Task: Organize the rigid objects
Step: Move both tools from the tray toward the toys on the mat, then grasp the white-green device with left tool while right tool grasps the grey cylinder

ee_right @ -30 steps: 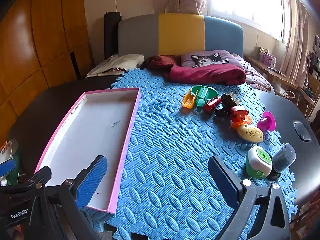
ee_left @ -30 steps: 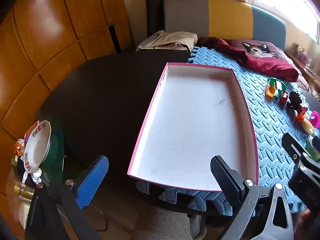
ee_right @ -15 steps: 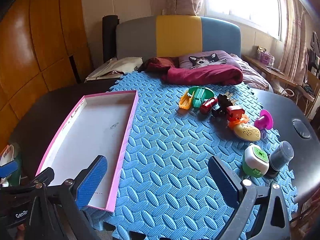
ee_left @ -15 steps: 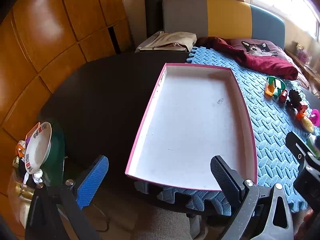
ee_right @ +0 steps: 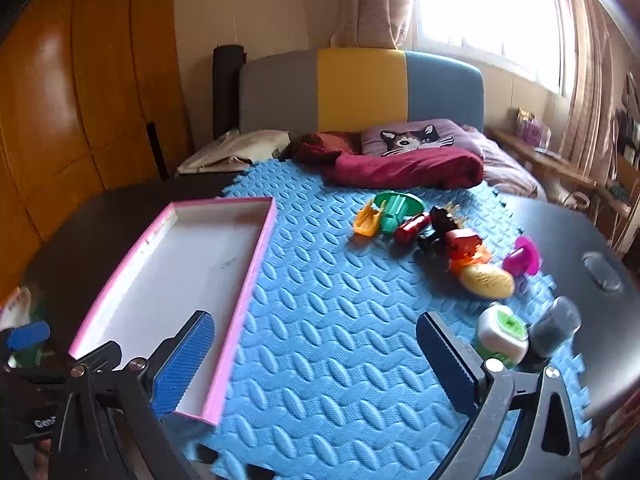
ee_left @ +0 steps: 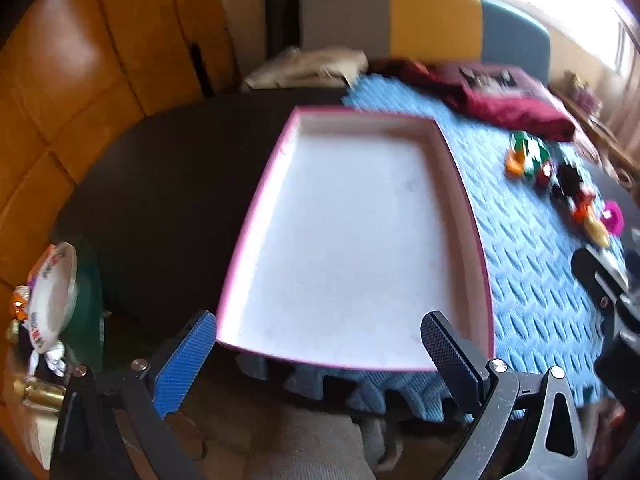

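1. Right wrist view: the right gripper (ee_right: 320,360) hangs over the near part of the blue foam mat (ee_right: 340,320), its fingers spread wide with nothing between them.
2. The left gripper (ee_left: 320,356) hovers at the near edge of the mat, just short of the tray (ee_left: 352,240), fingers also spread wide and holding nothing.
3. The tray, pink-rimmed with a white floor, lies on the left side of the mat, its left part reaching over the dark table (ee_right: 120,208). Nothing lies in it.
4. On the near right corner of the mat stand a white and green container (ee_right: 502,336) and a dark grey jar (ee_right: 556,332), just beside each other.
5. Farther back on the right side of the mat lies a yellow oval toy (ee_right: 486,280), with a pink toy (ee_right: 522,258) just to its right at the mat's edge.
6. Behind those, a red and orange toy (ee_right: 466,246) touches a black toy (ee_right: 440,222).
7. Toward the far middle of the mat sit a red cylinder (ee_right: 412,228), a green toy (ee_right: 396,208) and an orange toy (ee_right: 366,222), close together. All toys are well apart from the tray.
8. At the far edge of the mat a dark red cloth (ee_right: 404,168) lies bunched, with a cat pillow (ee_right: 416,140) behind it.
9. Left of the mat, beyond the table's near left edge, a white bowl (ee_left: 54,288) stands tilted; the left wrist view is blurred there.
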